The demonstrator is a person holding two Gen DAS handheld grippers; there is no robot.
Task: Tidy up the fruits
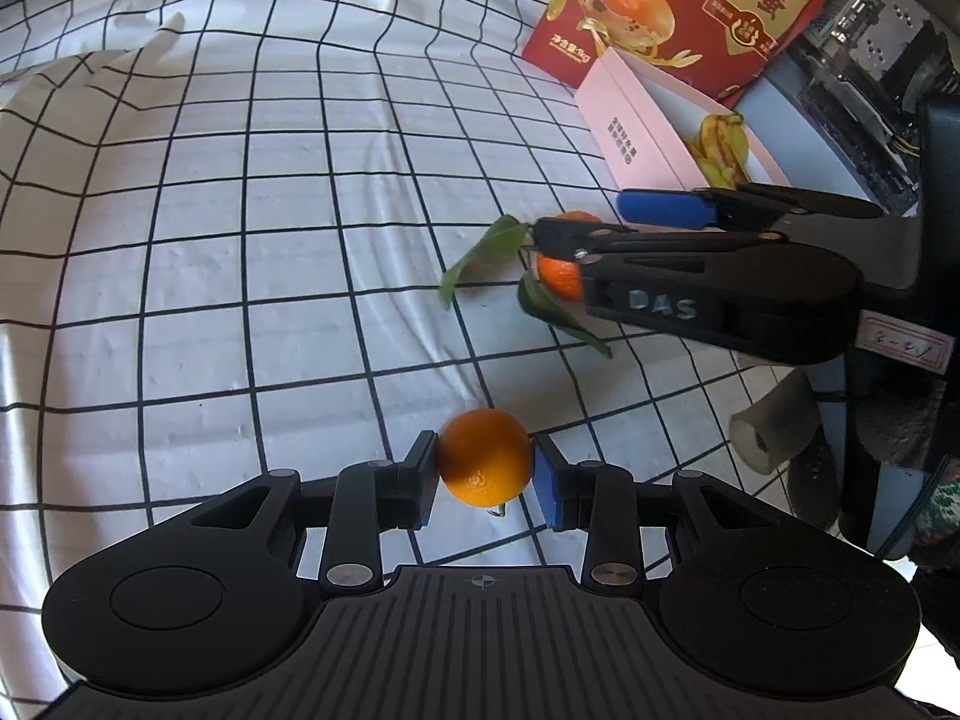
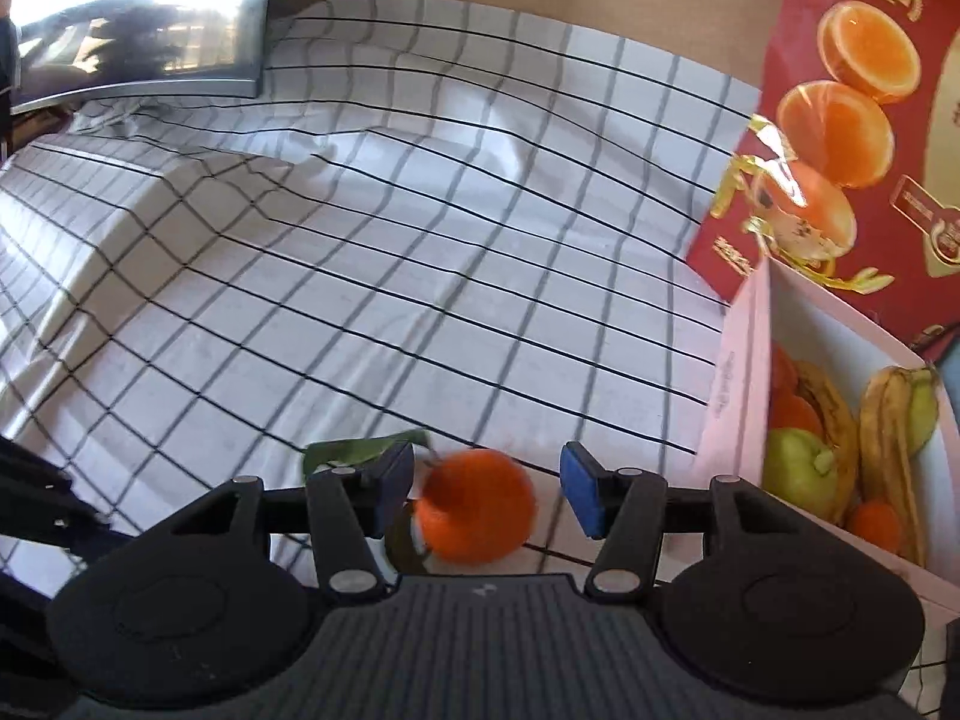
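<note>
Checked cloth (image 1: pixel 240 240), gripper (image 1: pixel 678 225) — "DAS"

You've got a round orange mandarin (image 1: pixel 485 457) wedged between your left gripper (image 1: pixel 485 477) pads, over the black-gridded white cloth (image 1: pixel 240 240). Farther ahead and right, a leafy orange tangerine (image 2: pixel 477 504) sits between your right gripper (image 2: pixel 487 495) fingers, beside the pink cardboard box (image 2: pixel 735 384) with bananas inside.

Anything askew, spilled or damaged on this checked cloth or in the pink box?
Nothing spilled or damaged. The checked cloth is rumpled, and the bananas in the pink box look brown and overripe.
</note>
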